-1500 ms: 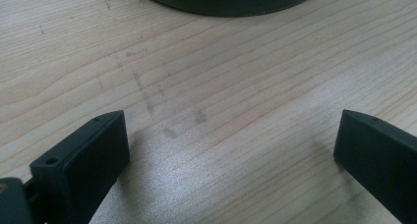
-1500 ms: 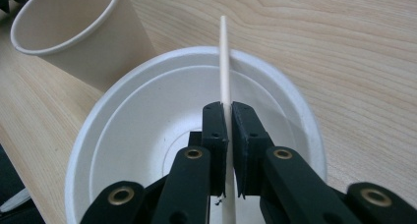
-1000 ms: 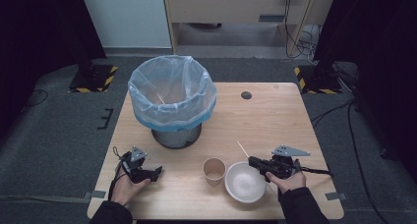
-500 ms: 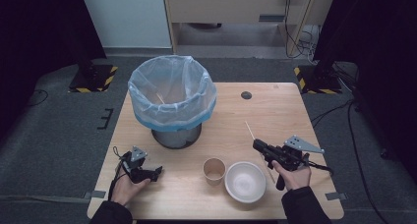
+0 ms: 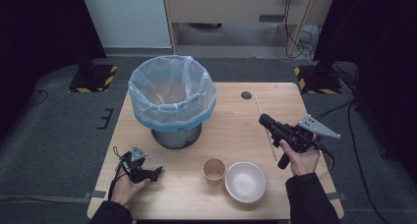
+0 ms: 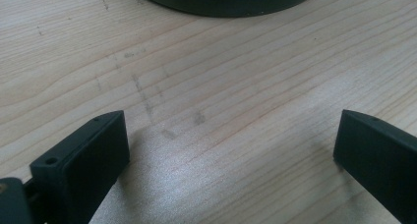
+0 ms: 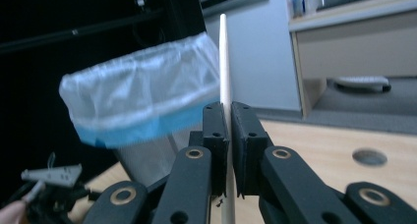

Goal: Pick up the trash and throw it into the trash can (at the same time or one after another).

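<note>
Your right gripper (image 5: 265, 121) has its jaws clamped tight on a thin wooden stick (image 5: 264, 127), held above the surface (image 5: 231, 130) right of the lined bin (image 5: 172, 98). Your left gripper (image 5: 156, 172) rests on the surface near the front left edge, jaws wide apart, nothing between them.

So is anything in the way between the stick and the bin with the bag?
Nothing visible. The right gripper holds the chopstick above bare table, and the bin stands open-topped off to its side. The paper cup and bowl sit nearer the person.
</note>
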Available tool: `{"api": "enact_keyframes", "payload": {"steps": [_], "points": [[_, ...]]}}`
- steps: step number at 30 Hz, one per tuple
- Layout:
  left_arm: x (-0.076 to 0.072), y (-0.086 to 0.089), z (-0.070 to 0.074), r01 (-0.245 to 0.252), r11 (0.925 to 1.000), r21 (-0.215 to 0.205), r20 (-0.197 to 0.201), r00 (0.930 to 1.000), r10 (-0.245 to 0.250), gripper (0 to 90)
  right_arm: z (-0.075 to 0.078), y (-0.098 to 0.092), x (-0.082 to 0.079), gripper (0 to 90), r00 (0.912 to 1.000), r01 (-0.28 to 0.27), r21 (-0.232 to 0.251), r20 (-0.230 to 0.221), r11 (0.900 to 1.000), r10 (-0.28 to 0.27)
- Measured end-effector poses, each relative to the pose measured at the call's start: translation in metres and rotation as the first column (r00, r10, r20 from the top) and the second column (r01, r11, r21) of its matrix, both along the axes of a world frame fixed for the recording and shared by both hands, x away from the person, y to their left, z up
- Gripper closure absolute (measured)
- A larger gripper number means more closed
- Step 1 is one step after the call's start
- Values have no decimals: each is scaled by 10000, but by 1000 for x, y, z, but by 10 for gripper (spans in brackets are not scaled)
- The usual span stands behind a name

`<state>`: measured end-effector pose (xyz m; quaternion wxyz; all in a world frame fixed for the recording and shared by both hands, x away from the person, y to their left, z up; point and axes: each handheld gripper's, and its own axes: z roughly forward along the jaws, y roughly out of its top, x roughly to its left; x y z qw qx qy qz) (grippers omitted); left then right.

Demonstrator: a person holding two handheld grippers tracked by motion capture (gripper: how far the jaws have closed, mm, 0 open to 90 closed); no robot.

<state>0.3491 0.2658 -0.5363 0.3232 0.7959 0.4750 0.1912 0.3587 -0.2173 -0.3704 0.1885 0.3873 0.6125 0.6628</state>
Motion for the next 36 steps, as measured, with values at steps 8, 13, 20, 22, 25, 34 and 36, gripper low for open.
{"api": "enact_keyframes", "payload": {"steps": [8, 13, 20, 22, 25, 34, 36], "points": [[0, 0, 0, 14, 10000, 2, 1, 10000, -14, 0, 29, 2, 10, 860, 9979, 172, 401, 610, 9990, -196], [0, 0, 0, 15, 10000, 4, 1, 10000, -15, 0, 40, 6, 14, 859, 9960, 194, 506, 858, 9985, -237], [0, 0, 0, 15, 10000, 3, 1, 10000, -15, 0, 63, 17, 23, 859, 9914, 132, 685, 1293, 9976, -220], [0, 0, 0, 15, 10000, 1, 3, 10000, -15, 0, 69, 21, 26, 860, 9903, 99, 683, 1379, 9976, -193], [0, 0, 0, 14, 10000, 2, 2, 10000, -14, 0, 77, 27, 30, 859, 9884, 66, 735, 1508, 9973, -176], [0, 0, 0, 32, 10000, -6, 11, 10000, -32, 0, 98, 46, 40, 859, 9819, -118, 851, 1892, 9963, -46], [0, 0, 0, 31, 10000, -7, 10, 10000, -31, 0, 104, 52, 45, 860, 9805, -149, 861, 1965, 9962, -23]]}}
